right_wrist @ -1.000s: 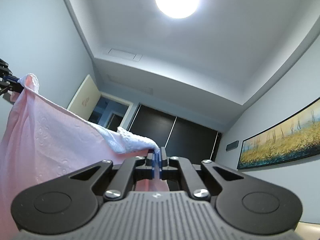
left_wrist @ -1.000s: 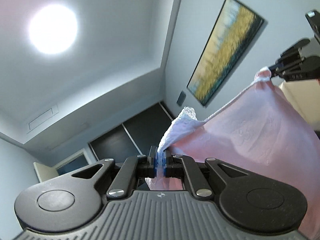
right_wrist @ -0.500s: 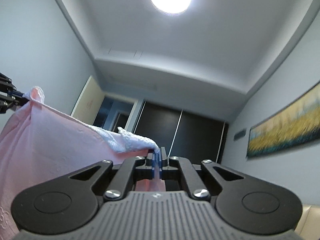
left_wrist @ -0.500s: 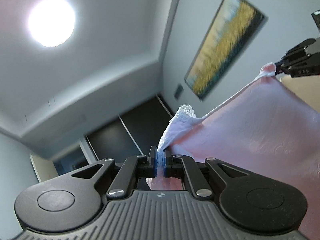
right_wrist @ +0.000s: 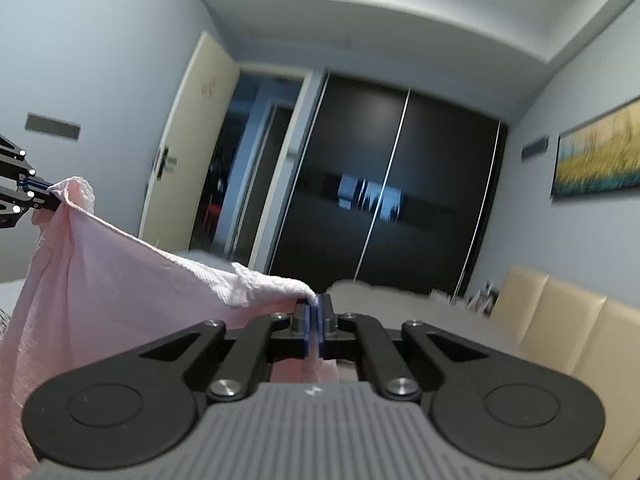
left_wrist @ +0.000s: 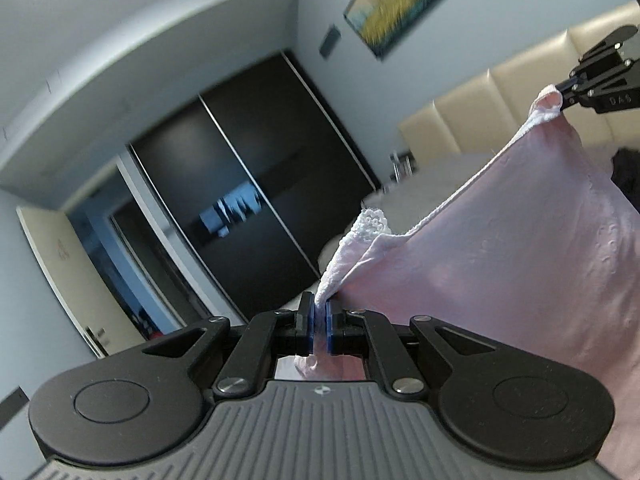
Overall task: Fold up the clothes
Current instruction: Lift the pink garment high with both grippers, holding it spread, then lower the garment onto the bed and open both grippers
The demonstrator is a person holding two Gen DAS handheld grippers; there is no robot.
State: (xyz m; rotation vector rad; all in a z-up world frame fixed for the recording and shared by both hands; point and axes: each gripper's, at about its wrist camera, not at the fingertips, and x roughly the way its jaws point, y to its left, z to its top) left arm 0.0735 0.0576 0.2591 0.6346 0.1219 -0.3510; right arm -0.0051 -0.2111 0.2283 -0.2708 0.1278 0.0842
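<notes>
Change: both cameras have tipped down from the ceiling lamp toward the room; a second ago the lamp filled the upper view, now the dark sliding doors point(right_wrist: 384, 200) and a cream padded headboard point(left_wrist: 500, 100) show ahead of the claws.
Meaning for the task: my reading is that the spread cloth is being lowered toward a surface for laying flat; no fold line shows in it so far.
Left gripper point(left_wrist: 318, 326): clenched on one top corner of the pink garment point(left_wrist: 520, 272), the lace trim bunched just ahead of its blue pads.
Right gripper point(right_wrist: 314, 326): clenched on the other top corner, cloth pinched between its pads.
Garment: held in the air, its upper hem taut from one claw to the other, the body hanging below both.
Below the claws: a pale, blurred surface, likely a bed; hard to tell.
Containers: no basket, bin or drawer is in view, so nothing to report inside one.
</notes>
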